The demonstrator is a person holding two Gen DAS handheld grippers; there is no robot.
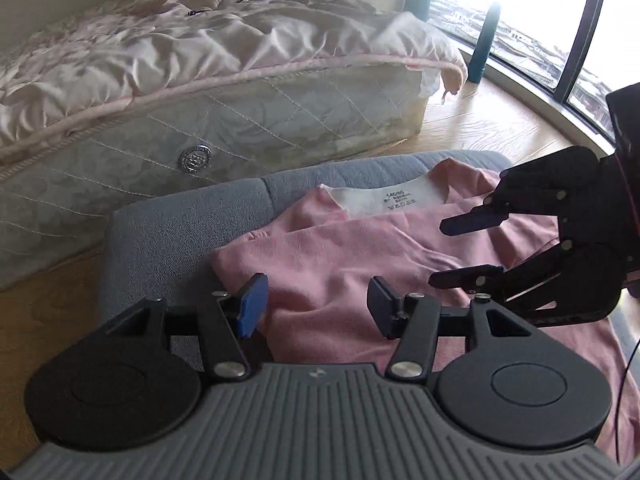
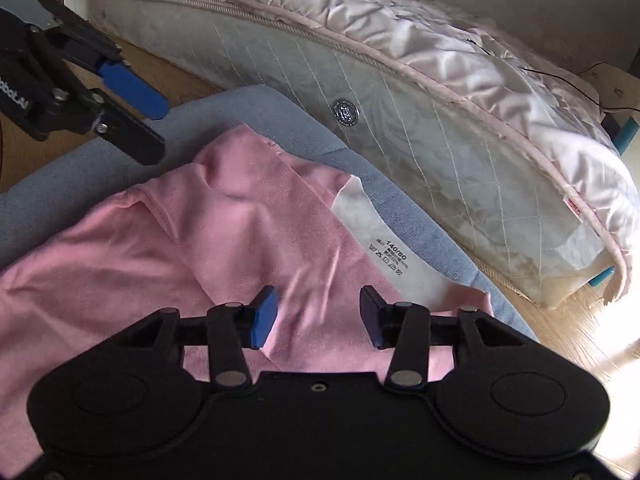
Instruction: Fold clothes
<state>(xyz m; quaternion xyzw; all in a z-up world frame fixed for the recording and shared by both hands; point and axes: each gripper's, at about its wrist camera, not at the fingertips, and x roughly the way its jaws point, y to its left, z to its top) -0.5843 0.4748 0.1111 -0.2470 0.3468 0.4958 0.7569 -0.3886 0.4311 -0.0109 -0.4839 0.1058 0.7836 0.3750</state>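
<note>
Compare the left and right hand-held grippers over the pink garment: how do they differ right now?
The left hand-held gripper hovers at the pink garment's edge near the grey cushion; the right hand-held gripper sits near the white neck label. The left body is ribbed grey, the right plain black. Both are open, holding nothing.

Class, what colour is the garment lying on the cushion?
Pink garment, white inside the neckline; clearest in the right wrist view.
</note>
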